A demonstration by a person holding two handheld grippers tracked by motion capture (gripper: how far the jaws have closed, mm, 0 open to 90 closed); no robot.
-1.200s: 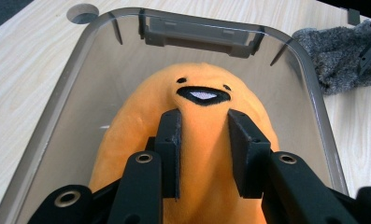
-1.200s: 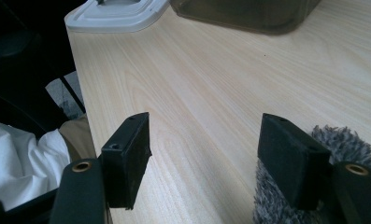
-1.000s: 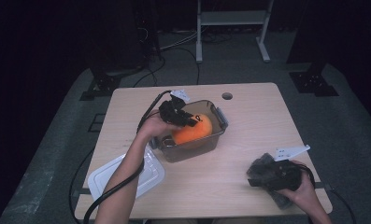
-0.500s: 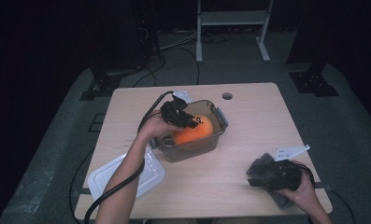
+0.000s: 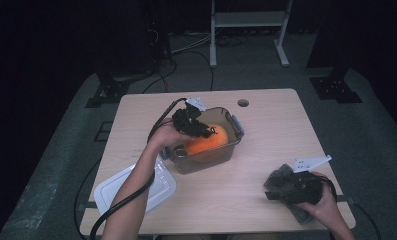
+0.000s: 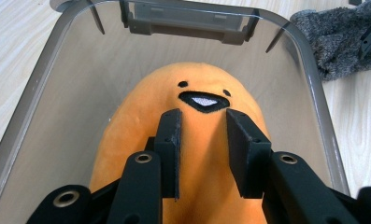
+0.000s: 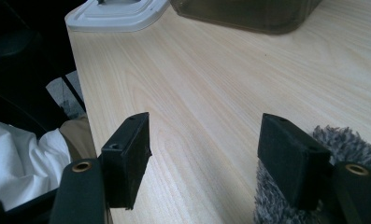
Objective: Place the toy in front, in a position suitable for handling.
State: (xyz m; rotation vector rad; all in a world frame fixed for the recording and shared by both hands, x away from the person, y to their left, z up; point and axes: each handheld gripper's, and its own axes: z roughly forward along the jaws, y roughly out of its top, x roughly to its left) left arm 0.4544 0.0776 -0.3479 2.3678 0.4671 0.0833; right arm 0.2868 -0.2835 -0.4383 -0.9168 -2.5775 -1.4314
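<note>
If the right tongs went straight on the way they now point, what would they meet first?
Probably bare table first: the right tongs stand open and aim low across the wood. Farther on lie the white lid and the grey container; which comes first is hard to judge.

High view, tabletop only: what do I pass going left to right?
White lid → left hand-held gripper → orange plush toy inside the clear container → grey fuzzy cloth under the right hand-held gripper.

Left gripper (image 5: 202,131) grips orange plush toy (image 5: 208,142) inside container (image 5: 234,125)
</note>
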